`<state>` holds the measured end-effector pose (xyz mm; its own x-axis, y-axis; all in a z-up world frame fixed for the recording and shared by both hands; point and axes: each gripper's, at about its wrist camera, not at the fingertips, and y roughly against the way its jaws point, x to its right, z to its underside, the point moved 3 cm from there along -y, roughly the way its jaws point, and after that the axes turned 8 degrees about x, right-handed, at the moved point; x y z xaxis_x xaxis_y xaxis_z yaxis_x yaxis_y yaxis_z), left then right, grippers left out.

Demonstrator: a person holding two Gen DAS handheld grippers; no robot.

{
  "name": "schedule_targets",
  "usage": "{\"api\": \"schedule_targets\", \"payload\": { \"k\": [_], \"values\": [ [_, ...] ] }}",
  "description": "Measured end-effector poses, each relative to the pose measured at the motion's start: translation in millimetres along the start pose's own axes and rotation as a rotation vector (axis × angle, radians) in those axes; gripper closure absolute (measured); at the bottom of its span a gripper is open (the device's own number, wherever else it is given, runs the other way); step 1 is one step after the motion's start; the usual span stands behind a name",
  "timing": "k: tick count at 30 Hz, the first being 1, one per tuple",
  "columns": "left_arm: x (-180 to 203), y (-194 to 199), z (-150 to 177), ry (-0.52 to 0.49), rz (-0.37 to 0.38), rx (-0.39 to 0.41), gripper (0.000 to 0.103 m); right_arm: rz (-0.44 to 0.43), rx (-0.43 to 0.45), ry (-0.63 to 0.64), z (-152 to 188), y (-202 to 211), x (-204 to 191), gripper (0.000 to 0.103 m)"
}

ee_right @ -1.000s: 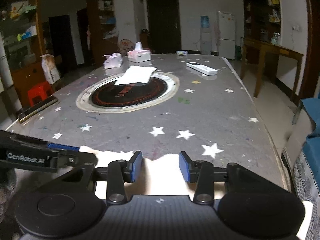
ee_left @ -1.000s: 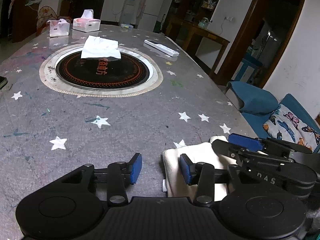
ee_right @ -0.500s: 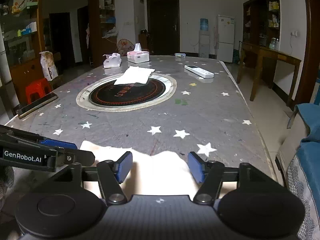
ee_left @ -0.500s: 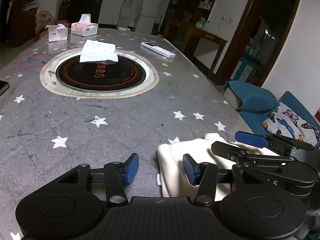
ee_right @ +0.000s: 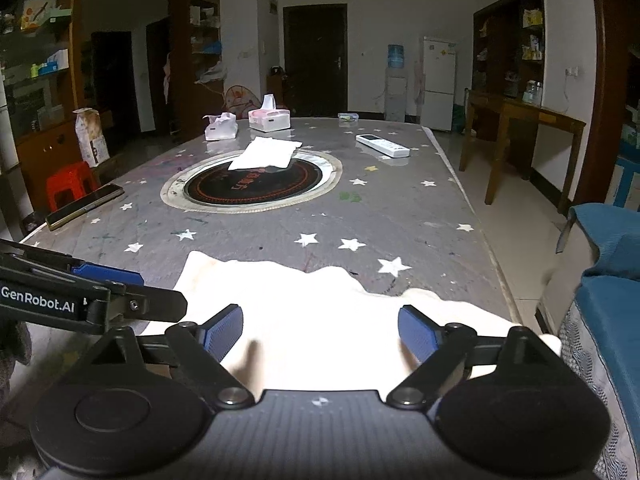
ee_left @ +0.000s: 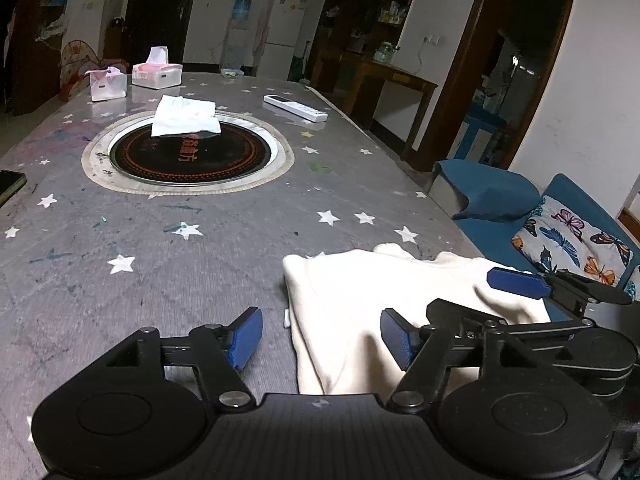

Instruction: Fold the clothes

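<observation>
Lying rumpled, soft cream garment point(ee_left: 360, 304) on star-printed tablecloth point(ee_left: 160, 264)

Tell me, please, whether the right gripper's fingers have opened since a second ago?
Yes. The right gripper has spread wider: its fingers now stand well apart over the cream garment, nearer the camera's edges.

Cream garment point(ee_left: 384, 300): soft matt cloth, lightly creased. Table point(ee_left: 168, 248): grey star-printed covering, dull near, faintly glossy toward twelve o'clock. Round hotplate point(ee_left: 188, 152): smooth glossy black. Left gripper point(ee_left: 320, 334) and right gripper point(ee_right: 320, 330): matt black plastic, ribbed blue pads, bright metal pivot pins. Remote point(ee_right: 382, 145): smooth white plastic. Side table point(ee_right: 520, 120) at two o'clock: polished dark wood.
</observation>
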<state>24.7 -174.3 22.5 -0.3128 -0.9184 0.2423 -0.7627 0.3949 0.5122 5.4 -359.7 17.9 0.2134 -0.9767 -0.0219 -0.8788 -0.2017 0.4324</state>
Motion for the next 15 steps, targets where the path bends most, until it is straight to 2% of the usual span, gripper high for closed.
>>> {"api": "schedule_targets", "payload": {
  "k": [2, 7, 15],
  "values": [
    [2.3, 5.0, 2.3, -0.005, 0.001, 0.005, 0.030, 0.007, 0.006, -0.002, 1.7, 6.9, -0.6, 0.013],
    [7.8, 17.5, 6.4, -0.025, 0.005, 0.018, 0.026, 0.049, 0.024, 0.005, 8.9, 22.1, -2.7, 0.001],
    [14.7, 39.4, 12.3, -0.051, 0.011, 0.051, 0.019, 0.092, 0.055, -0.017, 16.2, 46.4, 0.6, 0.000]
  ]
}}
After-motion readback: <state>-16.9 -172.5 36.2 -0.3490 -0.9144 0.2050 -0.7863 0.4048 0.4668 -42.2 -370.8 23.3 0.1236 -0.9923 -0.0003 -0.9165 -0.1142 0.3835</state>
